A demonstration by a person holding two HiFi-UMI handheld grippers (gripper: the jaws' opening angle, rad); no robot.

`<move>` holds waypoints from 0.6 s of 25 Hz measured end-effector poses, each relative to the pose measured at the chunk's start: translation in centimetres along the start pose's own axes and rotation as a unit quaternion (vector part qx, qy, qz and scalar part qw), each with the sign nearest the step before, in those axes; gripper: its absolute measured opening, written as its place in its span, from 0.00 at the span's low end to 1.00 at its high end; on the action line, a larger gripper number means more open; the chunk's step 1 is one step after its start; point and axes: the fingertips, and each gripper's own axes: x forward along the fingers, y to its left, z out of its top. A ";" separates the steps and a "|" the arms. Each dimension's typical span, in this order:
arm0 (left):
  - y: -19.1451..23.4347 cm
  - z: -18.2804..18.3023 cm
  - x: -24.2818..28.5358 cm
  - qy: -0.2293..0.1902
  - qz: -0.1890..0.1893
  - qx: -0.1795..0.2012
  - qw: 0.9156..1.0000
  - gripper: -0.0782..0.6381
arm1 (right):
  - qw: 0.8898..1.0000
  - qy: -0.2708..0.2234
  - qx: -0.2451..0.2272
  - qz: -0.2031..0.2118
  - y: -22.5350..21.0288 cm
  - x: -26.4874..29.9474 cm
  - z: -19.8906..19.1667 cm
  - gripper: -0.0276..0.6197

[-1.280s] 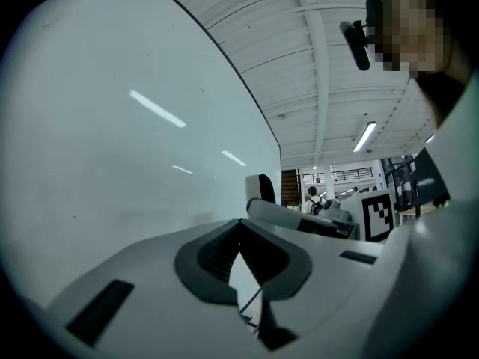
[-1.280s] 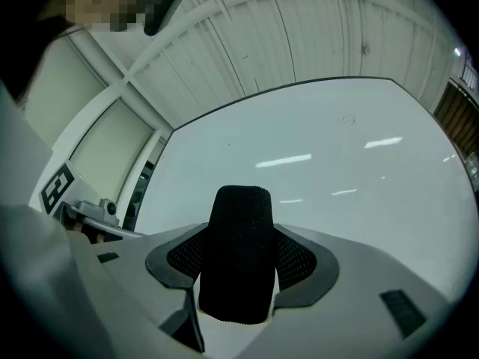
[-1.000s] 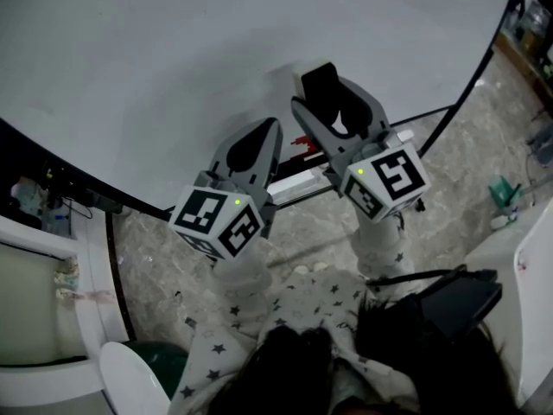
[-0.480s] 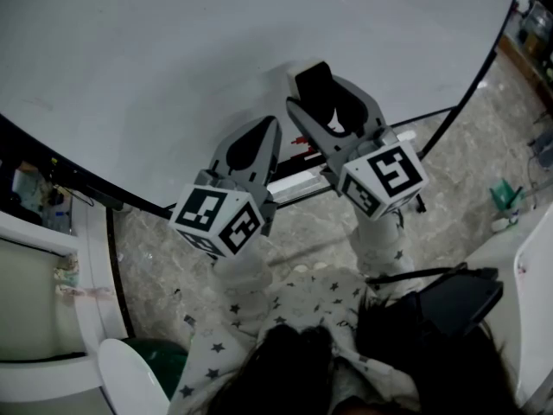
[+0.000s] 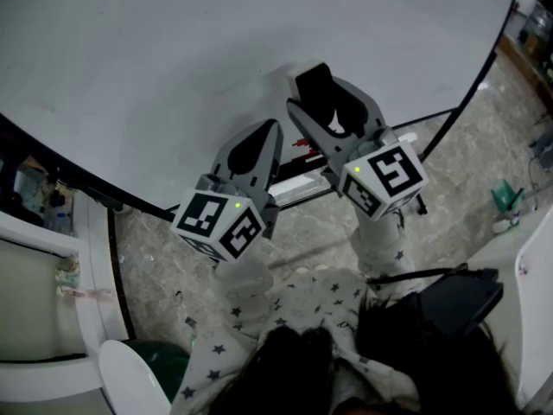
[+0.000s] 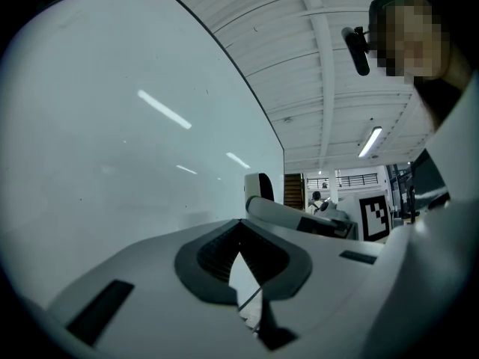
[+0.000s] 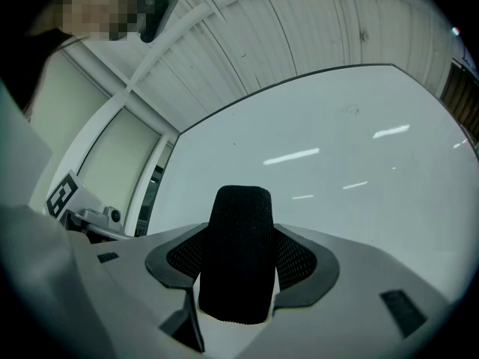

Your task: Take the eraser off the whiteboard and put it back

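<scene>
The whiteboard (image 5: 173,50) fills the upper part of the head view. My right gripper (image 5: 321,95) is shut on the eraser (image 5: 316,86), a white block with a black felt face, and holds it up close to the board's lower part. Whether the eraser touches the board I cannot tell. In the right gripper view the black felt of the eraser (image 7: 238,253) stands upright between the jaws of the right gripper (image 7: 239,238), with the whiteboard (image 7: 352,163) behind it. My left gripper (image 5: 270,130) is shut on nothing, just left of the right one. From the left gripper (image 6: 243,254) the eraser (image 6: 260,187) shows beside the board.
Below the board runs its tray (image 5: 294,181), with red markers (image 5: 300,148) on it. A green bin (image 5: 160,361) and a white stand (image 5: 52,318) are on the left. A black bag (image 5: 458,299) lies at the right on the marble floor (image 5: 302,232).
</scene>
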 end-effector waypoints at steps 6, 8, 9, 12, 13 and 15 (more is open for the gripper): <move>1.3 0.4 0.0 -0.004 0.007 0.001 1.000 0.11 | 1.000 -0.008 0.002 -0.005 -0.1 1.5 0.3 0.45; 1.8 0.4 0.0 -0.002 0.008 0.000 1.000 0.11 | 1.000 -0.010 0.000 -0.008 0.0 2.1 0.3 0.45; 2.0 0.5 0.0 -0.001 0.008 0.000 1.000 0.11 | 1.000 -0.010 -0.003 -0.009 0.1 2.5 0.3 0.45; 2.8 1.1 0.1 -0.003 0.008 0.007 1.000 0.11 | 1.000 -0.013 -0.013 -0.015 0.2 3.7 0.7 0.45; 3.2 1.3 0.0 -0.004 0.008 0.010 1.000 0.11 | 1.000 -0.015 -0.018 -0.016 0.3 4.1 0.8 0.45; 4.0 1.7 -0.2 -0.006 0.007 0.013 1.000 0.11 | 0.999 -0.015 -0.032 -0.021 0.8 5.2 1.0 0.45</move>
